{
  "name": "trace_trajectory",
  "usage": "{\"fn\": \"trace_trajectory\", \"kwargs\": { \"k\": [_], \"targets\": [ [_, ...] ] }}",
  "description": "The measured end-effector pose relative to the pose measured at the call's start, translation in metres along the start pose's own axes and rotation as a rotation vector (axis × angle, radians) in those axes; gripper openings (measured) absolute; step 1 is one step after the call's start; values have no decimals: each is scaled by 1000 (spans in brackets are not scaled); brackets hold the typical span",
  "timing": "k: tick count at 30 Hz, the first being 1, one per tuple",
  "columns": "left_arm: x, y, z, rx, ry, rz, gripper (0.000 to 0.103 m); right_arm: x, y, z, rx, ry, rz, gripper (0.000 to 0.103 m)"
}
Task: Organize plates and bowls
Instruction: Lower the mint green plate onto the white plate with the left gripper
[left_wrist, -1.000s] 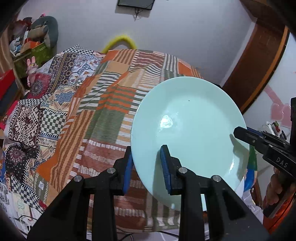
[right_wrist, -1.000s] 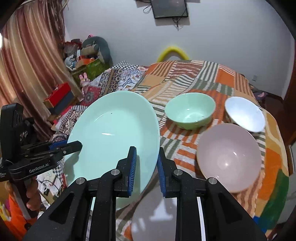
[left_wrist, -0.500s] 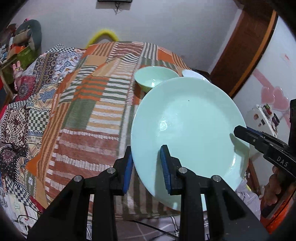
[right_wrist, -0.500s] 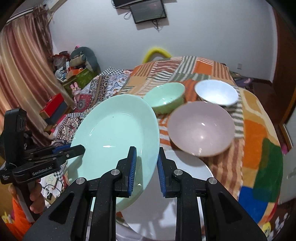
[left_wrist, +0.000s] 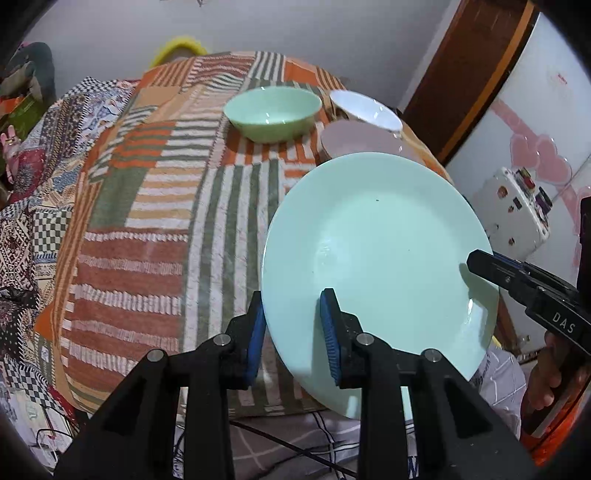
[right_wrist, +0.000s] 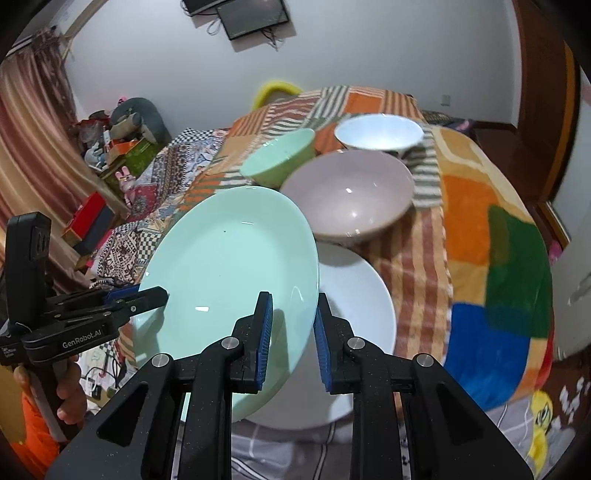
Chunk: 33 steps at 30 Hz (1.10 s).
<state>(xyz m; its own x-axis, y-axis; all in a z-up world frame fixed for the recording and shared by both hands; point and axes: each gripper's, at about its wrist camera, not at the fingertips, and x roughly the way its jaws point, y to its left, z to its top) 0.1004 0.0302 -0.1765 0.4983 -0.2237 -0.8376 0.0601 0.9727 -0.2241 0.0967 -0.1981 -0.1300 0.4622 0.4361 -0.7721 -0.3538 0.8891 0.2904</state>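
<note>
The mint plate (right_wrist: 229, 266) hides much of the white plate (right_wrist: 354, 288) lying on the patchwork bed (right_wrist: 480, 229). Both grippers' jaws clamp its opposite rims: left gripper (left_wrist: 291, 328), right gripper (right_wrist: 291, 338). Three bowls sit behind the mint plate.

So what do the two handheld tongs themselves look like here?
Both are matte black plastic with silver screws and ribbed blue pads. The left tongs carry white "GenRobot.AI" lettering on the side, the right tongs a white "DAS". Orange shows below each hand; no cables visible on them.
</note>
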Motion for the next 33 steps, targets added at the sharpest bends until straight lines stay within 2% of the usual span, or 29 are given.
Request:
{"fn": "trace_trajectory", "kwargs": {
  "k": [15,21,26,33],
  "targets": [
    [44,-12,-5,26,135,8,29,13,-22,-26,83,79,-13,21],
    [59,-14,-3,42,164,16,29,18,-30,-28,109,101,-22,21],
    [68,-19,1,66,175,51,31,22,-31,-27,114,112,-23,21],
    [77,-16,6,50,189,48,31,24,-33,-26,117,116,-25,21]
  ]
}}
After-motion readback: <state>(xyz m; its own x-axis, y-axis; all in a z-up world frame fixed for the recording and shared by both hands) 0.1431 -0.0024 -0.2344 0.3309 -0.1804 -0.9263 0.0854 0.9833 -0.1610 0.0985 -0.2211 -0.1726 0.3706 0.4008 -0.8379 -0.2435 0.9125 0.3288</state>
